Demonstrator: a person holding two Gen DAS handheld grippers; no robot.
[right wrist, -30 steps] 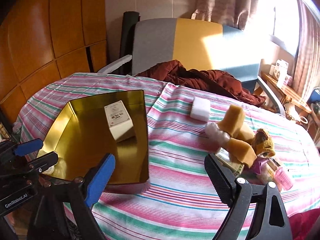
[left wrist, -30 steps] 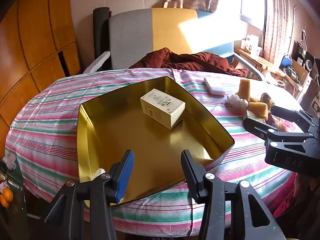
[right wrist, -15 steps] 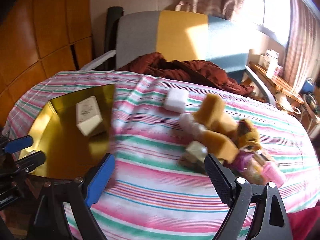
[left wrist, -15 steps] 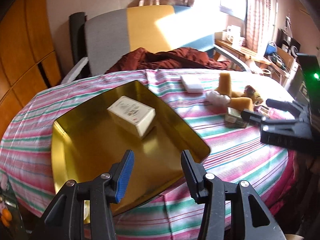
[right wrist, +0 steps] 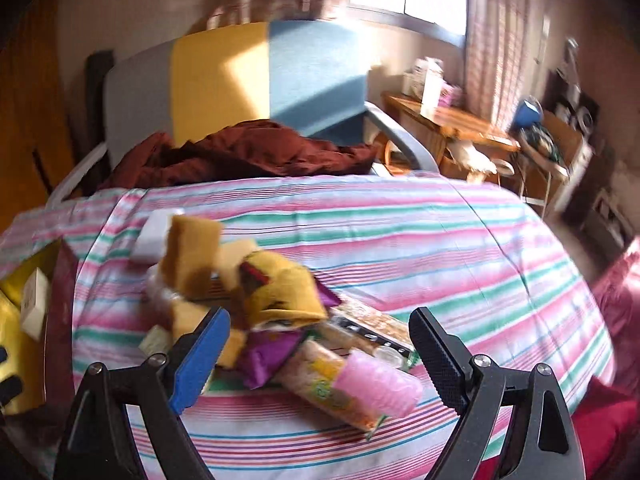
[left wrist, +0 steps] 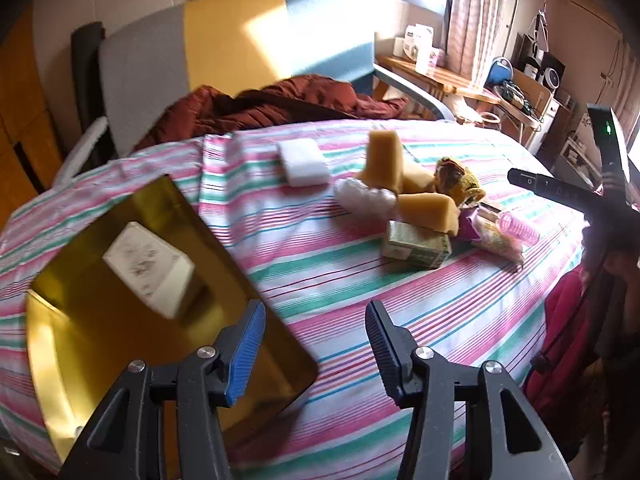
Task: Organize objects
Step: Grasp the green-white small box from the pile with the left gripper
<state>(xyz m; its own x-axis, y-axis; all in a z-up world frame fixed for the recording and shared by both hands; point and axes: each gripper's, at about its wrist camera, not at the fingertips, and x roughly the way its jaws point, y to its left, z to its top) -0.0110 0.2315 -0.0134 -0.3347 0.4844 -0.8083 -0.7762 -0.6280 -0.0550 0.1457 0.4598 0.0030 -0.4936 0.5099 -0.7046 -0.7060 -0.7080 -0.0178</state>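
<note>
Pink roller (right wrist: 378, 386) between right gripper (right wrist: 320, 352) jaws, untouched.

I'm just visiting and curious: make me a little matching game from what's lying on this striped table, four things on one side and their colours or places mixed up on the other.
Things:
1. small white box
2. hair roller
3. sponge block
4. jacket

Descriptions:
A. dark red, bunched on the chair behind the table
B. inside the gold tray
C. pink and ribbed, at the pile's right end
D. white, lying alone on the cloth beyond the pile

Pairs: 1-B, 2-C, 3-D, 4-A
</note>
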